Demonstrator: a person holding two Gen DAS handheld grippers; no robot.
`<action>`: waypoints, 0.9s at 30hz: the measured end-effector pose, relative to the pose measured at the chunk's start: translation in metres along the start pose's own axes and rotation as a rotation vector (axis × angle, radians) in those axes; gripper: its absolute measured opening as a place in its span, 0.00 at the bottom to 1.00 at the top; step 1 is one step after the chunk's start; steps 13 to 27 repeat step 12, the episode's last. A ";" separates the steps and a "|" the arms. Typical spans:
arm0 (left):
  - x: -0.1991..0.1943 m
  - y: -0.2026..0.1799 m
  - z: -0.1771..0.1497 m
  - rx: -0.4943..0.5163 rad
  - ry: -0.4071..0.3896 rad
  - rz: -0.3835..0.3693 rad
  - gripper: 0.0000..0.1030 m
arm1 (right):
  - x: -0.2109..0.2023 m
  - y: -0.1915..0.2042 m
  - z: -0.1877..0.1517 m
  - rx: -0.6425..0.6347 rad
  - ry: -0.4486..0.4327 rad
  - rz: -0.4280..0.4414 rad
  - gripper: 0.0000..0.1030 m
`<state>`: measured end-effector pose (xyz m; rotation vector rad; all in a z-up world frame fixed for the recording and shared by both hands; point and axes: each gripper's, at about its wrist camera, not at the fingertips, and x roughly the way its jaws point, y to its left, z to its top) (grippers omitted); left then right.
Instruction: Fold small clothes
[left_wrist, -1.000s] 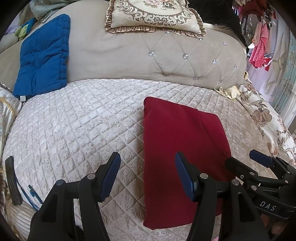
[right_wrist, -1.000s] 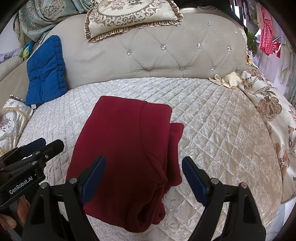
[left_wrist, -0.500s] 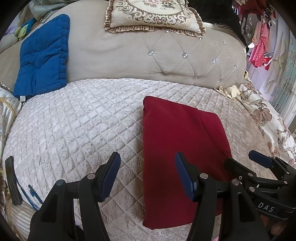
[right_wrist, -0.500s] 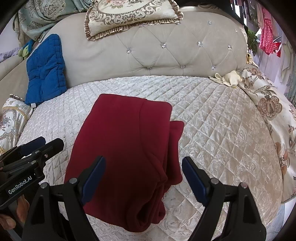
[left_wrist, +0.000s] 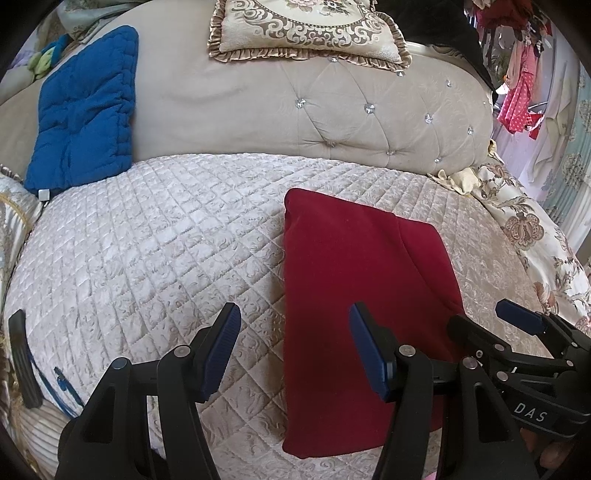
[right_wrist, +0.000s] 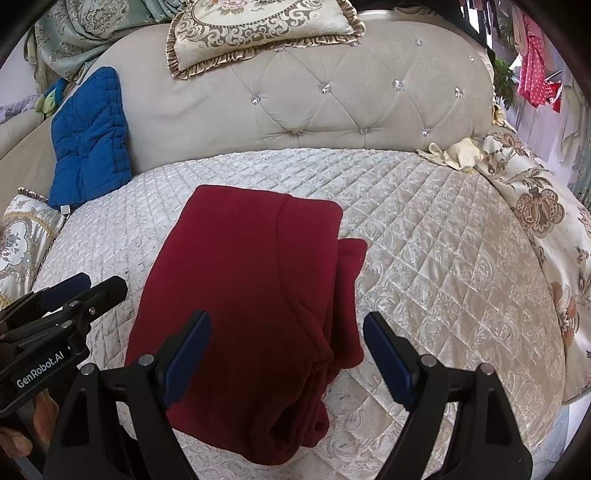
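Note:
A dark red garment (left_wrist: 354, 288) lies folded into a long rectangle on the quilted bed cover (left_wrist: 147, 251). In the right wrist view the garment (right_wrist: 251, 295) shows layered edges along its right side and a rolled near end. My left gripper (left_wrist: 295, 347) is open and empty, held above the garment's left edge. My right gripper (right_wrist: 286, 350) is open and empty, held above the garment's near right part. The right gripper also shows in the left wrist view (left_wrist: 517, 332), and the left gripper shows in the right wrist view (right_wrist: 77, 291).
A tufted beige headboard (left_wrist: 332, 110) stands behind the bed with an ornate cushion (left_wrist: 306, 29) on top. A blue quilted pad (left_wrist: 85, 107) leans at the back left. A floral bedspread (right_wrist: 535, 214) hangs at the right. A black object (left_wrist: 24, 365) lies at the near left.
Nothing has visibly changed apart from a very slight camera shift; both grippers stay open above the folded garment.

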<state>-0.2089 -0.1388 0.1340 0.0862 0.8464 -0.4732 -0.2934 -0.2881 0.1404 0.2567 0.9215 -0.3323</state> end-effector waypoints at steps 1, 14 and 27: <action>0.001 0.001 -0.001 0.000 0.002 -0.002 0.39 | 0.000 0.000 -0.001 -0.001 0.002 0.000 0.85; 0.005 0.002 0.002 0.004 -0.011 -0.022 0.39 | 0.006 -0.003 0.002 0.001 0.012 0.001 0.85; 0.005 0.002 0.002 0.004 -0.011 -0.022 0.39 | 0.006 -0.003 0.002 0.001 0.012 0.001 0.85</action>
